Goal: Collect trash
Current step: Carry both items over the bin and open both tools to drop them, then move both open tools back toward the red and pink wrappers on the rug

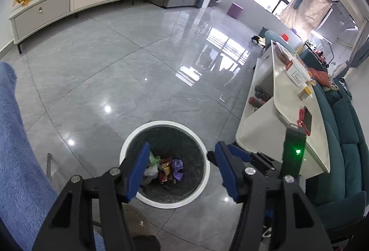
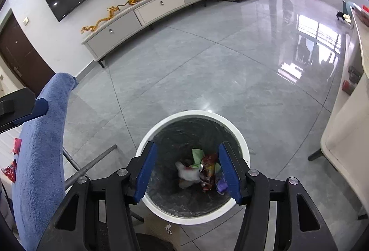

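Observation:
A round white trash bin [image 1: 206,179] with a dark liner stands on the grey floor; it also shows in the right wrist view [image 2: 245,147]. Inside lie crumpled wrappers [image 1: 166,169]: white, green, red and purple ones [image 2: 203,170]. My left gripper [image 1: 182,170] hangs above the bin, jaws wide open and empty. My right gripper [image 2: 188,170] is also above the bin, open and empty. Part of the right gripper [image 1: 258,158] shows beside my left one.
A blue towel-covered chair [image 2: 39,152] stands left of the bin. A white table [image 1: 290,98] with boxes and a phone [image 1: 306,119] is to the right, a teal sofa [image 1: 346,135] behind it. A TV cabinet [image 2: 150,13] lines the far wall. Red wrappers [image 2: 10,170] lie at the far left.

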Tool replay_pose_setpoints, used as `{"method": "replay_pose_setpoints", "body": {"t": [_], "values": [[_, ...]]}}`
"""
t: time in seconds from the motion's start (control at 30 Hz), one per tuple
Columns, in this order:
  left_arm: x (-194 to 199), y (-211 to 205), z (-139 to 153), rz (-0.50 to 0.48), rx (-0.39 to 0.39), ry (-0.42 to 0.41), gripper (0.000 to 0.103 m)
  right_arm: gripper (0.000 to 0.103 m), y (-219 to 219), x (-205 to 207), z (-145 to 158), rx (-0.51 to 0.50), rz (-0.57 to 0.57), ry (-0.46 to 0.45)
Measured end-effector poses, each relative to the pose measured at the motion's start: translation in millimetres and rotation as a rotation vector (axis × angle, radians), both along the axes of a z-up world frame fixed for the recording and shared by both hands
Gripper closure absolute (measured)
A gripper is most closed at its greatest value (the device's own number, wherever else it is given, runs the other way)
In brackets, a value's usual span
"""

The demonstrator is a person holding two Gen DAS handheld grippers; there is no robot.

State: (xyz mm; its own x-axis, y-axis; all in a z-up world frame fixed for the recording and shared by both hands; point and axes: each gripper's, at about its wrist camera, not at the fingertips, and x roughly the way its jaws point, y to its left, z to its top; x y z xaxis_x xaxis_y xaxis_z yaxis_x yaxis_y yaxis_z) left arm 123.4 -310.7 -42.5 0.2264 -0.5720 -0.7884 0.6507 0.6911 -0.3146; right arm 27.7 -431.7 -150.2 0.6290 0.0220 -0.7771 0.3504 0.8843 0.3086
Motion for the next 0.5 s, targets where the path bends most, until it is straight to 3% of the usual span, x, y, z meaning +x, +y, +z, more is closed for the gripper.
{"method": "replay_pose_setpoints", "body": {"t": [0.23, 0.5], "values": [[-9, 36, 16, 0.106, -0.012, -0.102, 0.046, 0.047, -2, -13, 7, 0.015, -0.012, -0.019], [-31, 93, 47, 0.194, -0.005, -0.208, 0.046, 0.047, 10, -26, 40, 0.006, 0.009, -0.082]]}}
